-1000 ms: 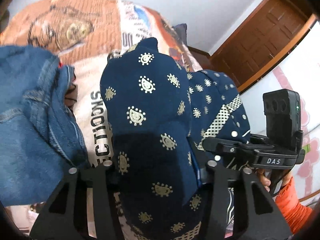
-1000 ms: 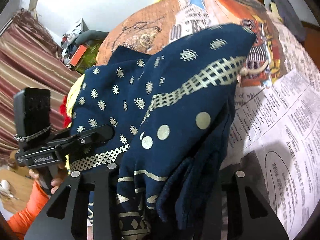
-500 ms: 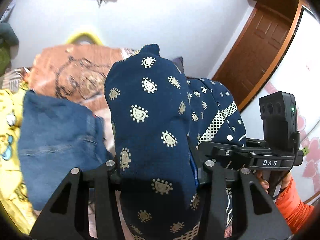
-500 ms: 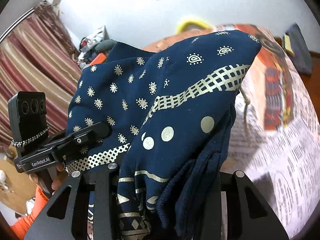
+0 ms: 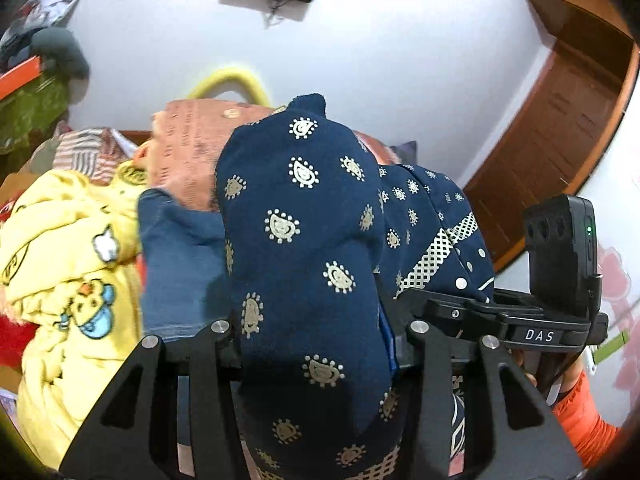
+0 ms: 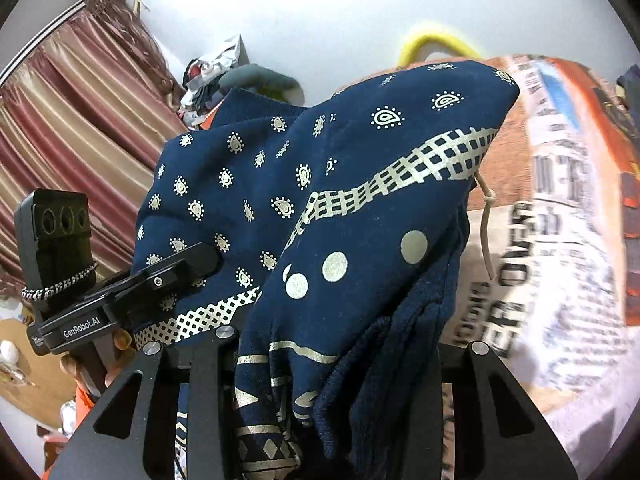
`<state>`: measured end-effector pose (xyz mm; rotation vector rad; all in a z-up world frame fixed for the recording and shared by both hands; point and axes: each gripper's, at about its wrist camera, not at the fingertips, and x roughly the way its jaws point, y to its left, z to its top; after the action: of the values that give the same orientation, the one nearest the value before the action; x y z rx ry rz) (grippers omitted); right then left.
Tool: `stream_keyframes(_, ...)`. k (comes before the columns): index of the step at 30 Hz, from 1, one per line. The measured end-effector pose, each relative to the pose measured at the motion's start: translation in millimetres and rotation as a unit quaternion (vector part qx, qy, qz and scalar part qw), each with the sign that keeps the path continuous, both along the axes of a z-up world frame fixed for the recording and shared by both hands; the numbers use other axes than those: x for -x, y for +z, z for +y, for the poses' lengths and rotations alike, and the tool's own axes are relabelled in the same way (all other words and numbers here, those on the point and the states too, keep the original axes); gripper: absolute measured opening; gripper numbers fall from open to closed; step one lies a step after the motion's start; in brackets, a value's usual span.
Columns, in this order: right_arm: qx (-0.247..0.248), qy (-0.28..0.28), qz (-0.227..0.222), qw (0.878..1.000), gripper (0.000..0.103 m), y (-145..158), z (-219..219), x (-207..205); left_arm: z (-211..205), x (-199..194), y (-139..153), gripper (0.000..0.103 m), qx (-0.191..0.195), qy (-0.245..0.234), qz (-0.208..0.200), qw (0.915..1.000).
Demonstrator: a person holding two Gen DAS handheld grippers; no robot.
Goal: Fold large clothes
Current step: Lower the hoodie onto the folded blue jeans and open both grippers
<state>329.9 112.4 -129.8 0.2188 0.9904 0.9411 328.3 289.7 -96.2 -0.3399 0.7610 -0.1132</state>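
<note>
Navy garment [image 5: 304, 248], bunched thick in both claws, has come up off the bed [image 6: 560, 264] in the last second: the views now take in far more wall than bedding. It looks ready to be shaken out or spread. Left claw [image 5: 316, 344] pinches one gold-printed wad; right claw [image 6: 332, 356] clamps another with a checked band.

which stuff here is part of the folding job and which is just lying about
Part of the job:
- navy patterned garment, bunched up
- left tool, shut on it
- right tool, shut on it too

Just lying about:
- blue jeans
- yellow cartoon-print cloth
- printed bedsheet
- striped curtain
- wooden door
</note>
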Motion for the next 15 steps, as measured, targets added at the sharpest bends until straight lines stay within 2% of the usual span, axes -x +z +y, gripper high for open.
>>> stream_keyframes(6, 0.020, 0.022, 0.037, 0.999, 0.037, -34.5, 32.0, -18.3, 46.8, -14.8, -48.2, 0.047, 0.033, 0.033, 0.042, 0.9980)
stream_keyframes(9, 0.052, 0.022, 0.062, 0.996, 0.042, -68.9, 44.5, -35.3, 68.4, -30.4, -92.3, 0.052, 0.053, 0.052, 0.083, 0.9938)
stream_keyframes(10, 0.056, 0.020, 0.069, 0.996, 0.042, -75.7, 43.4, -39.2, 75.7, -32.3, -106.4, 0.055, 0.064, 0.059, 0.086, 0.9924)
stream_keyframes(12, 0.048, 0.016, 0.081, 0.995, 0.049, -90.1, 39.1, -45.9, 84.1, -30.6, -119.1, 0.064, 0.091, 0.063, 0.081, 0.9906)
stream_keyframes(14, 0.042, 0.020, 0.077, 0.996, 0.050, -90.1, 31.8, -46.8, 90.9, -30.1, -125.8, 0.065, 0.122, 0.058, 0.075, 0.9880)
stream_keyframes(15, 0.049, 0.020, 0.069, 0.996, 0.056, -87.5, 31.8, -46.1, 90.1, -29.4, -124.8, 0.066, 0.122, 0.059, 0.076, 0.9880)
